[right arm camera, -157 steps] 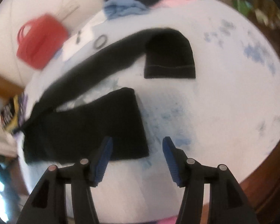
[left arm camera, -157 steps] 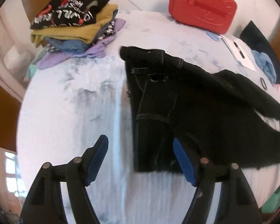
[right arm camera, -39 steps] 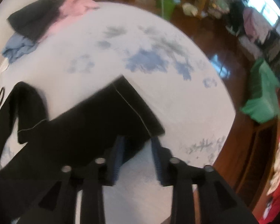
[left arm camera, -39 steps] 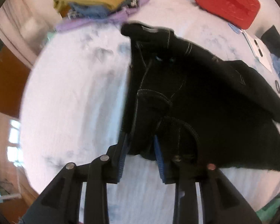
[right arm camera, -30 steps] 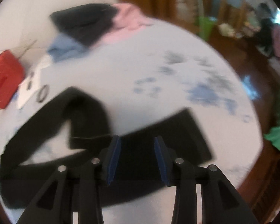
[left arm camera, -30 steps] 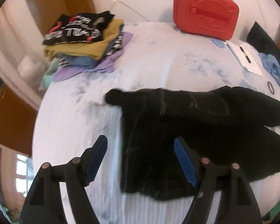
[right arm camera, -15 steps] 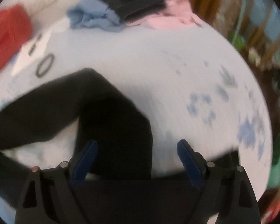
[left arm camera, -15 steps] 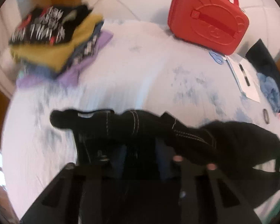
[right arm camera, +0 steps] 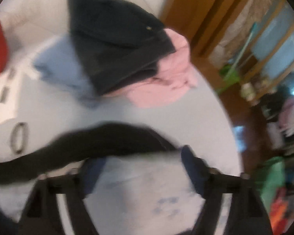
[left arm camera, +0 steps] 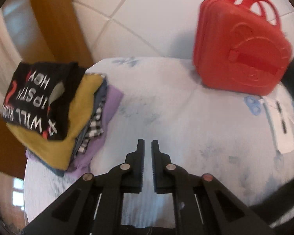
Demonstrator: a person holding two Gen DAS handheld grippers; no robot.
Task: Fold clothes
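Black trousers (right arm camera: pixel 107 139) drape across the worktop (right arm camera: pixel 139 184), just beyond my right gripper (right arm camera: pixel 139 168), jaws wide apart. Left gripper (left arm camera: pixel 147 146) nearly closed; whether it pinches the black cloth edge beneath, I cannot tell. Risk: one-sided hold skews the fold.

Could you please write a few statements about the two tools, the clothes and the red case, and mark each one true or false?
1. The left tool has its jaws nearly shut. True.
2. The right tool is clamped shut. False: its jaws stand wide apart.
3. The red case lies flat. False: it stands upright by the tiled wall.
4. The folded stack has a black printed shirt on top. True.
5. The black garment lies past the right tool's tips. True.
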